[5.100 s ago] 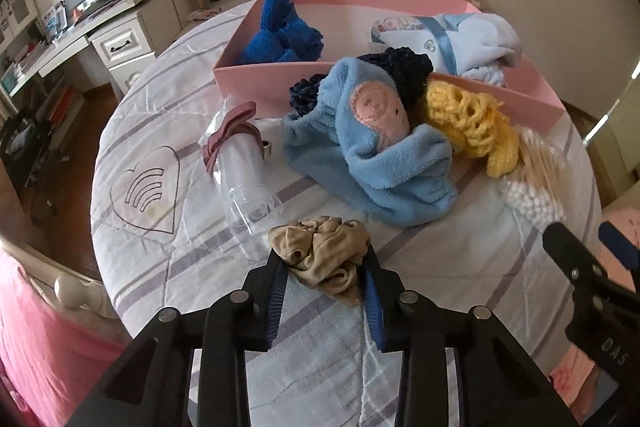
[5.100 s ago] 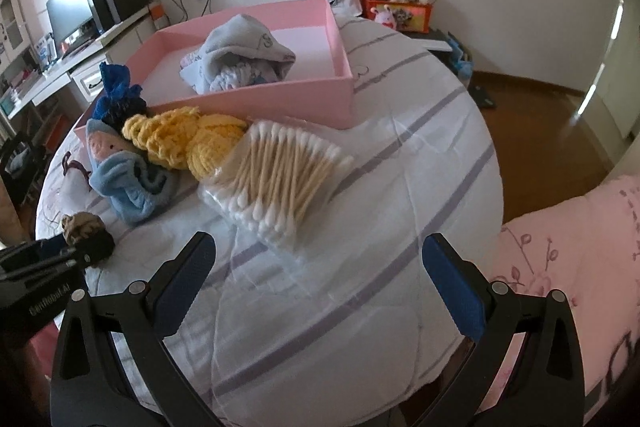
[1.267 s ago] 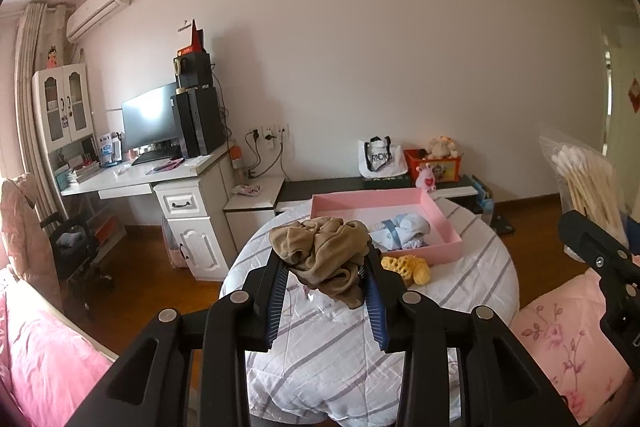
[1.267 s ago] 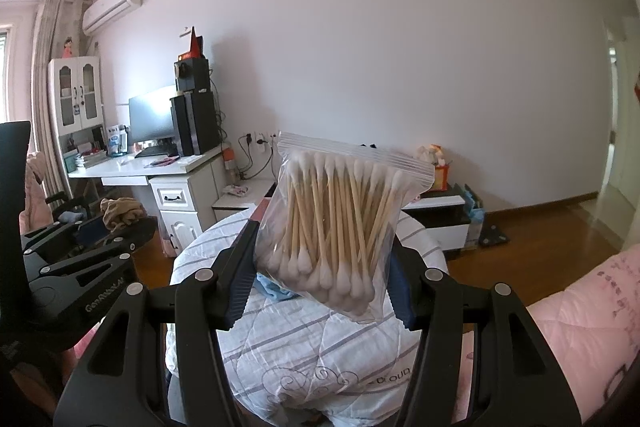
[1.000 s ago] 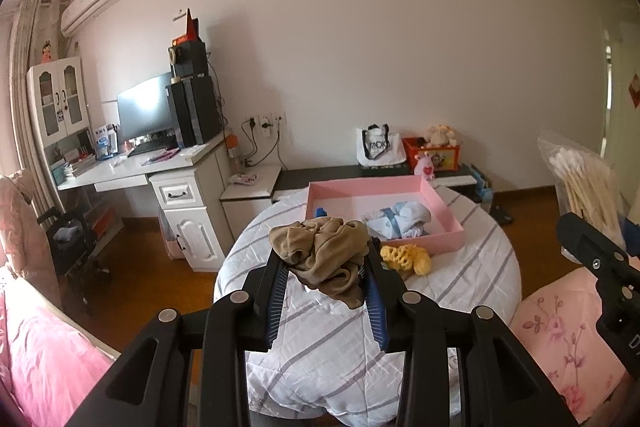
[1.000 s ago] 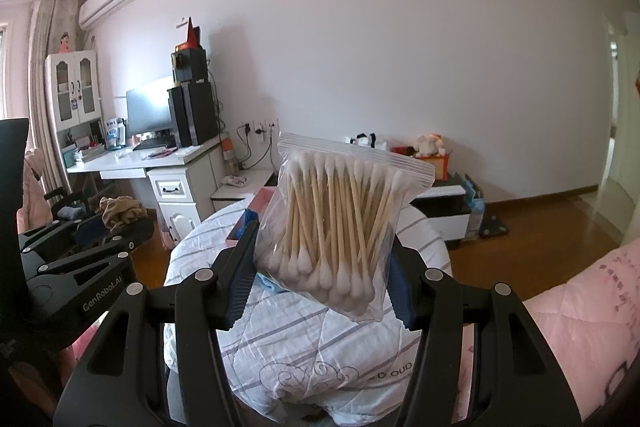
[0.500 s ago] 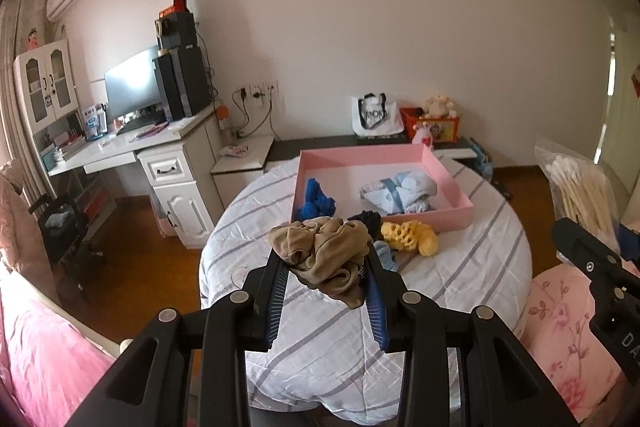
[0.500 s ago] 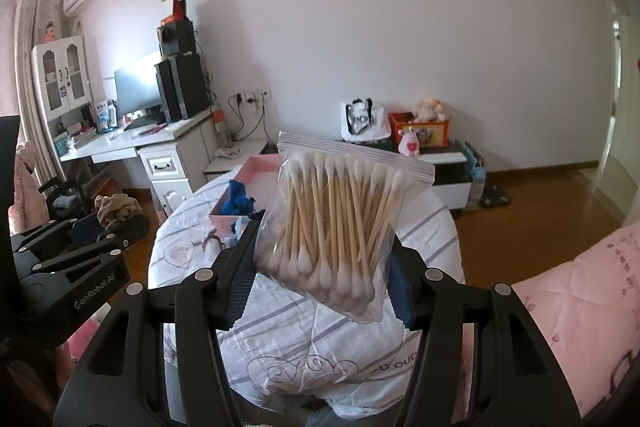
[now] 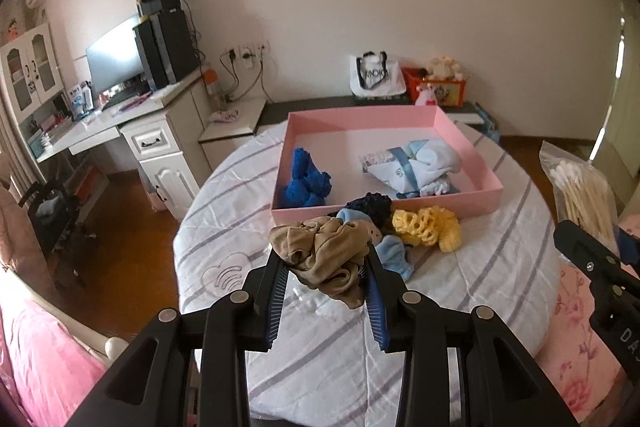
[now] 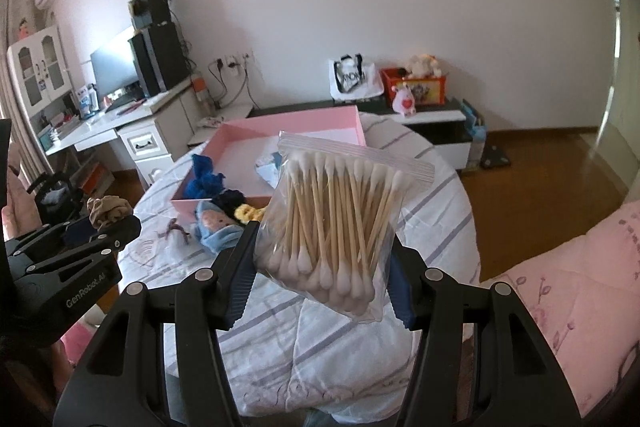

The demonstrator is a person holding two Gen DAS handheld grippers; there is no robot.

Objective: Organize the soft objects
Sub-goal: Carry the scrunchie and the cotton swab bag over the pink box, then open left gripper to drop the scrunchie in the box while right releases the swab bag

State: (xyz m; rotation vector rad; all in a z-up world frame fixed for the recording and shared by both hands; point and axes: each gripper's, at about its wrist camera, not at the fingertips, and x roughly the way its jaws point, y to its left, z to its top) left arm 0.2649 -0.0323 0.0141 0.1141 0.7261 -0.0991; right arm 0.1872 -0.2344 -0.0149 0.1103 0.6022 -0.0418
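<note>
- left gripper (image 9: 326, 281) tilts downward, its two black fingers with blue ribbed pads (image 9: 277, 301) pressed in on a bunched tan scrunchie (image 9: 322, 253) that sits up between the tips.
- right gripper (image 10: 320, 263) also tilts downward, jaws set wider, clamped on the lower part of a clear bag of cotton swabs (image 10: 340, 223) (the bag stands upright above the fingers).
- each gripper shows at the edge of the other's view, side by side and apart; the hands holding them are not visible.
</note>
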